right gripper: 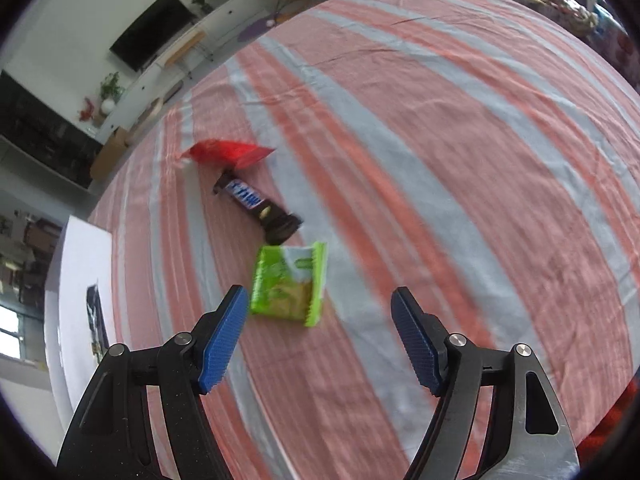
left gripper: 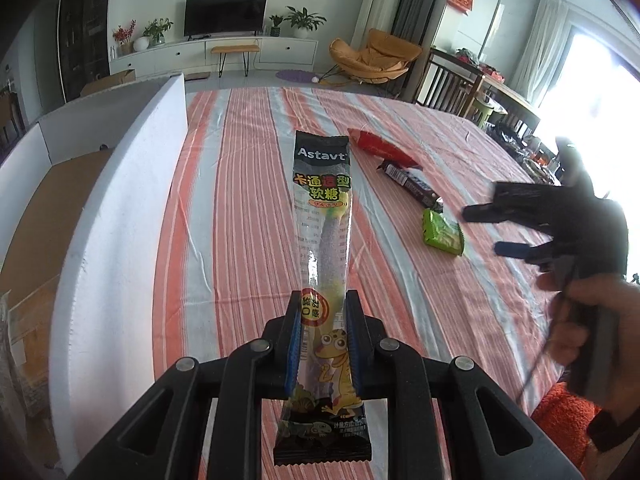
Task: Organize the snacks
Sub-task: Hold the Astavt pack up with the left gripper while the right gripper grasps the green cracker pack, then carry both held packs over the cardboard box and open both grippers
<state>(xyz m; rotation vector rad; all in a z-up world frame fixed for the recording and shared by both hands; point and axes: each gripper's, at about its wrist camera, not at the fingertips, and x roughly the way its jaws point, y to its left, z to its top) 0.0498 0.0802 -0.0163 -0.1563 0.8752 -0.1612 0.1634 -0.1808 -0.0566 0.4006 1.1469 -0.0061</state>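
My left gripper is shut on a long gummy candy packet with a black top and a cartoon lizard, held above the striped tablecloth. My right gripper is open and empty, just short of a green snack packet. It also shows at the right of the left wrist view, beside the green packet. Beyond lie a dark chocolate bar and a red packet; both show in the left wrist view, the bar and the red packet.
A white box wall runs along the table's left side, with a cardboard interior behind it. The striped cloth covers the table. A TV, plants and a chair stand in the room behind.
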